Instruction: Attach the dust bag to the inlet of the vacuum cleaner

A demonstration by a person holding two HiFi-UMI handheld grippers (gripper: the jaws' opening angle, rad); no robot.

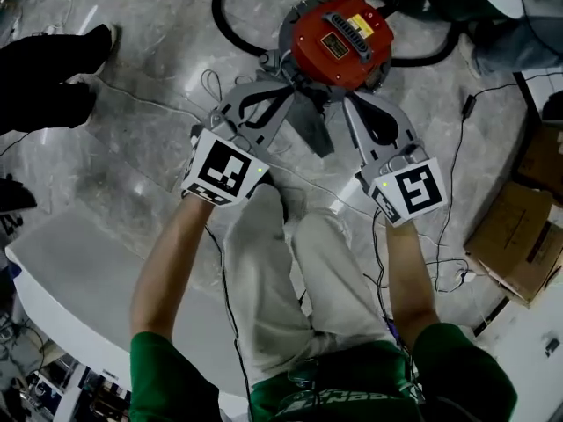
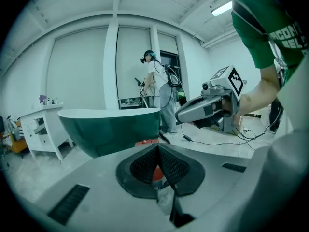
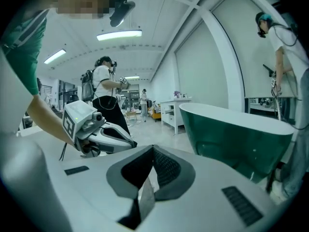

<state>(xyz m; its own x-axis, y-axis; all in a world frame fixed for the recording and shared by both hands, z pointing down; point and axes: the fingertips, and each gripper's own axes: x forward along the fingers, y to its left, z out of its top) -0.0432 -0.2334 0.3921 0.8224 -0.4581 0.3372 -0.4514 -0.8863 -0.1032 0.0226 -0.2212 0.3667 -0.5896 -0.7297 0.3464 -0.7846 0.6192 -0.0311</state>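
Observation:
The red vacuum cleaner (image 1: pixel 339 40) sits on the floor ahead of me, top up. A dark grey dust bag (image 1: pixel 312 127) hangs just in front of it, held from both sides. My left gripper (image 1: pixel 290 84) is shut on the bag's left edge, and a thin grey sheet (image 2: pixel 166 198) shows between its pads, with a bit of red behind. My right gripper (image 1: pixel 347 98) is shut on the right edge, where the grey sheet (image 3: pixel 146 197) is pinched. Each gripper sees the other: the right gripper (image 2: pixel 207 109) and the left gripper (image 3: pixel 99 129). The vacuum's inlet is hidden.
A black hose (image 1: pixel 230 26) loops behind the vacuum and thin cables (image 1: pixel 453 192) trail over the marble floor. A cardboard box (image 1: pixel 519 240) lies at right, a white rim (image 1: pixel 62 271) at lower left, and a bystander's dark shoes (image 1: pixel 62 60) at left. A green bathtub (image 2: pixel 111 125) stands nearby.

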